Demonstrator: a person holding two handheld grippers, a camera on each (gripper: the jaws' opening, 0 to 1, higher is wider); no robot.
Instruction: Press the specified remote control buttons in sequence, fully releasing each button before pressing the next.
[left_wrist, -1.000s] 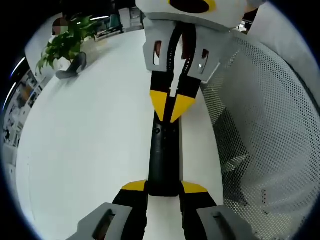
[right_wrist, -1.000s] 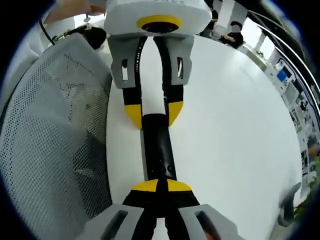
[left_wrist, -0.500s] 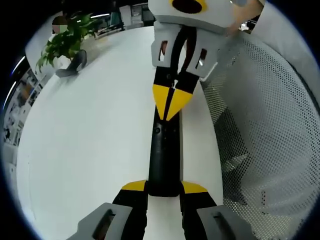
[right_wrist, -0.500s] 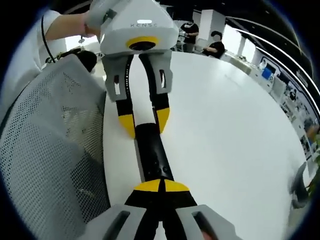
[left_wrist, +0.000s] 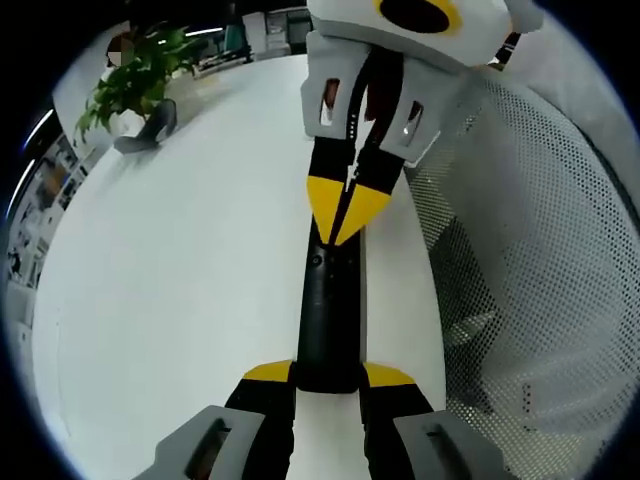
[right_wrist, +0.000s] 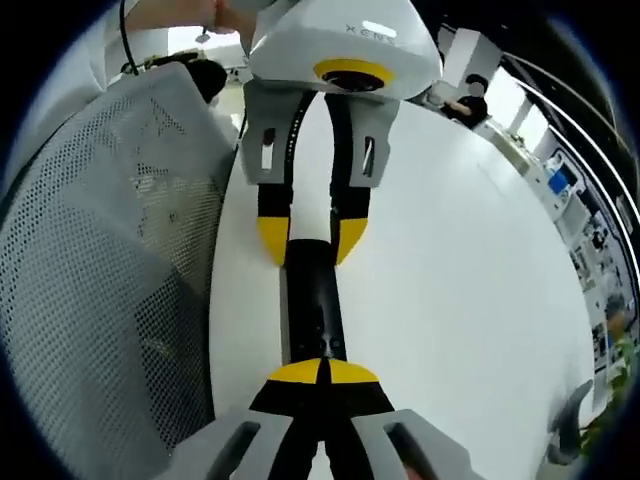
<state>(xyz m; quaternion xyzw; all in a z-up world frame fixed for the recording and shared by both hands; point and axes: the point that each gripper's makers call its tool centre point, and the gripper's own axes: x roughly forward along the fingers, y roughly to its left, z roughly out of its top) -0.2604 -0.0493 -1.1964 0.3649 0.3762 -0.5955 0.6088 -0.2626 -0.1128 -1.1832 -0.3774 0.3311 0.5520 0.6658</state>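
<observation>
Left gripper (left_wrist: 327, 385) is clamping the near end of the remote (left_wrist: 328, 310); right gripper (right_wrist: 322, 378), jaws together, is pressing down on it.

The remote is lying near the desk (left_wrist: 180, 280) edge, beside a mesh chair (left_wrist: 530, 260). Judging by the closed tips on the button face, a press is under way; next, a full lift-off. Which button is being pressed is too small to tell.

Bright, even overhead light; sharp centre, fisheye-warped and softened edges.

Left gripper (left_wrist: 327, 378) clamps the remote (left_wrist: 327, 320) between its fingers; right gripper (right_wrist: 322, 373), fingers closed together, tips on the remote.
</observation>
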